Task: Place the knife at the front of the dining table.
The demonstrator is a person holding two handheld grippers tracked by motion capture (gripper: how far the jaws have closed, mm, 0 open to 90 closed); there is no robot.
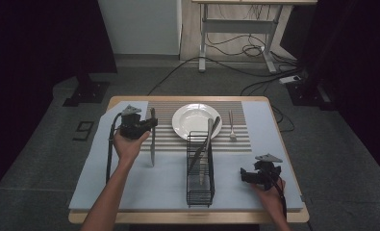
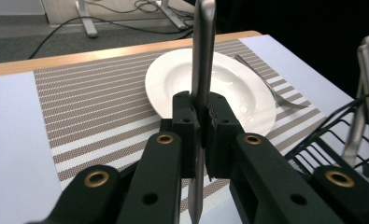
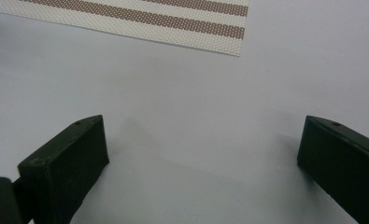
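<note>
While your left gripper is clenched on the table knife, the piece stands between the two pads with its long axis running straight away from you: one end reaches out over the striped placemat toward the white plate, the other hangs down below the jaws. In the high view that knife lies lengthwise along the left side of the placemat, just beside the plate's left rim and apart from it, with your left hand wrapped around the gripper body.

The relation that matters now is knife to plate: the plate sits to the knife's right, the fork is already laid on the plate's far side, and the wire cutlery rack with its remaining utensils stands in front of the plate, nearer to you. The knife's axis looks roughly parallel to the fork's, so I judge that setting it down calls for lowering, not turning.

Your right gripper rests low over the pale blue table cover near the front right corner, jaws spread wide with nothing between them, well apart from the knife. The left hand is clearly the nearer one.
</note>
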